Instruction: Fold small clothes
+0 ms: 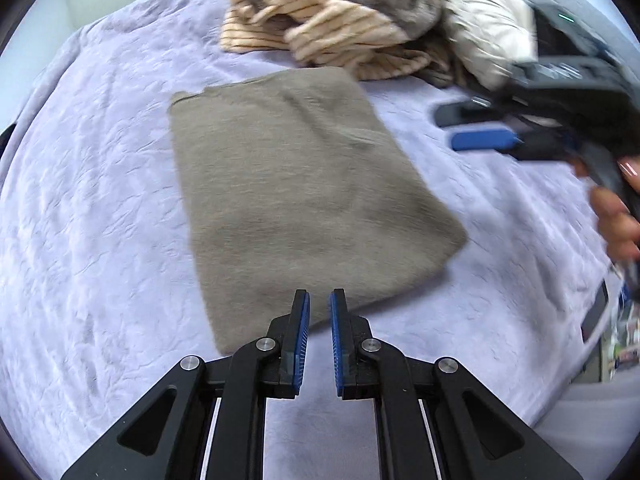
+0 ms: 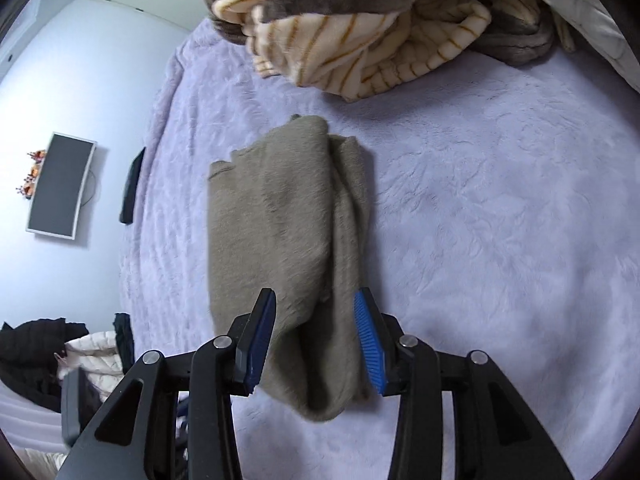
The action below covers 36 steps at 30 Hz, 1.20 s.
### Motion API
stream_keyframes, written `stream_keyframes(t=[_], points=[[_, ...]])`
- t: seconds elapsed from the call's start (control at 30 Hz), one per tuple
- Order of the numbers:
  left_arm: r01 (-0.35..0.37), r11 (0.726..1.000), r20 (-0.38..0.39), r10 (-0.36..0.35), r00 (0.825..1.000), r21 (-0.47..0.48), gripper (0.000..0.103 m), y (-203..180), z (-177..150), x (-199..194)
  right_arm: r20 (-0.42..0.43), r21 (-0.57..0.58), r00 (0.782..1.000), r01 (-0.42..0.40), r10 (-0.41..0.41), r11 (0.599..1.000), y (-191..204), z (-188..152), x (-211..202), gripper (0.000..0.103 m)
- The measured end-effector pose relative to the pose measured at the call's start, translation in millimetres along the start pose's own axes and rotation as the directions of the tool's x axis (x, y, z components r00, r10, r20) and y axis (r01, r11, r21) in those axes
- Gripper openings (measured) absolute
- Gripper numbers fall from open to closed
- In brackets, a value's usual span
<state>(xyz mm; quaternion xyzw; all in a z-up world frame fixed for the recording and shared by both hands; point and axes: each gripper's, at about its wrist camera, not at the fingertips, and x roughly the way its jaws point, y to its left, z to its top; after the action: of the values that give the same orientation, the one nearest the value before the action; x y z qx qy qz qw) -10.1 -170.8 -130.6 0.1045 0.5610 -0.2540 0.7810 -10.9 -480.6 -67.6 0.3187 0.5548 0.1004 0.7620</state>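
Taupe-brown fuzzy knit garment point(image 1: 304, 196), folded flat into a rough rectangle, lying on lavender bedspread point(image 1: 100, 208). Soft brushed texture, no print. In left wrist view: long axis running away from camera, slightly skewed, near corners rounded, far edge with a thin seam line at the left corner, faint crease on the upper right part. In right wrist view point(image 2: 288, 248): right side doubled over in a thick lengthwise roll of folds, left side smooth and flat, near end rounded and bulging, far end bunched to a point. Lying apart from striped cream blanket heap point(image 1: 320, 20) beyond the far edge.
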Motion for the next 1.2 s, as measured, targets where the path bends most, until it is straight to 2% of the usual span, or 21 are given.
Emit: stream_keyframes(t=[0.07,0.2,0.3,0.37,0.47,0.5,0.57,0.6,0.63,0.7,0.8,0.87,0.9,0.93,0.97,1.07,1.13,1.2], points=[[-0.023,0.999,-0.011,0.022,1.0,-0.044,0.01,12,6,4,-0.008,-0.016,1.0,-0.019,0.019,1.0,11,-10,-1,0.045],[-0.09,0.99,-0.013,0.089,0.996,-0.112,0.01,31,20,16,-0.012,-0.124,1.0,0.014,-0.016,0.992,38,-25,8,0.045],[-0.107,0.982,-0.054,0.1,0.994,-0.153,0.01,43,27,33,0.012,-0.167,0.999,-0.034,0.036,0.985,56,-36,10,0.044],[-0.111,0.982,-0.073,0.101,0.992,-0.154,0.01,46,24,39,-0.022,-0.192,0.998,-0.064,0.061,0.979,65,-41,18,0.044],[-0.127,0.984,-0.091,0.116,0.989,-0.125,0.01,44,22,48,-0.064,-0.227,0.998,0.007,-0.022,0.974,62,-45,38,0.044],[-0.133,0.985,-0.091,0.124,0.988,-0.112,0.014,43,22,49,-0.068,-0.214,0.996,0.043,-0.058,0.976,54,-43,47,0.044],[-0.116,0.988,-0.091,0.107,0.99,-0.105,0.048,40,22,50,-0.07,-0.157,0.988,0.122,-0.135,0.98,33,-40,57,0.043],[-0.118,0.987,-0.091,0.108,0.99,-0.111,0.083,40,22,50,-0.07,-0.123,0.985,0.151,-0.161,0.981,21,-39,60,0.039],[-0.144,0.983,-0.086,0.134,0.987,-0.116,0.097,40,22,49,-0.068,-0.076,0.986,0.149,-0.154,0.986,8,-39,62,0.031],[-0.151,0.982,-0.079,0.143,0.987,-0.116,0.097,40,21,49,-0.069,-0.018,0.987,0.145,-0.146,0.989,-8,-43,62,0.026],[-0.134,0.979,-0.111,0.118,0.987,-0.156,0.097,47,18,50,-0.073,-0.023,0.984,0.16,-0.161,0.987,-12,-52,58,0.024],[-0.135,0.974,-0.123,0.114,0.986,-0.182,0.097,54,17,48,-0.077,-0.042,0.978,0.193,-0.196,0.98,-10,-57,56,0.024],[-0.137,0.972,-0.121,0.115,0.986,-0.189,0.097,57,18,46,-0.08,-0.042,0.973,0.214,-0.216,0.976,-10,-60,56,0.027],[-0.139,0.971,-0.116,0.117,0.986,-0.197,0.097,59,17,43,-0.085,-0.032,0.959,0.27,-0.272,0.962,-13,-61,54,0.031],[-0.138,0.969,-0.112,0.117,0.987,-0.203,0.097,62,17,40,-0.087,-0.013,0.956,0.279,-0.279,0.96,-16,-60,50,0.031],[-0.136,0.966,-0.104,0.115,0.988,-0.221,0.097,72,17,36,-0.03,0.06,0.984,0.179,-0.177,0.982,-20,-53,29,0.031],[-0.144,0.962,-0.122,0.118,0.986,-0.233,0.097,76,17,43,0.02,0.033,0.989,0.148,-0.149,0.988,-11,-36,20,0.05],[-0.141,0.957,-0.149,0.105,0.983,-0.252,0.097,78,17,52,0.044,0.002,0.987,0.152,-0.152,0.988,-1,-14,23,0.054]])
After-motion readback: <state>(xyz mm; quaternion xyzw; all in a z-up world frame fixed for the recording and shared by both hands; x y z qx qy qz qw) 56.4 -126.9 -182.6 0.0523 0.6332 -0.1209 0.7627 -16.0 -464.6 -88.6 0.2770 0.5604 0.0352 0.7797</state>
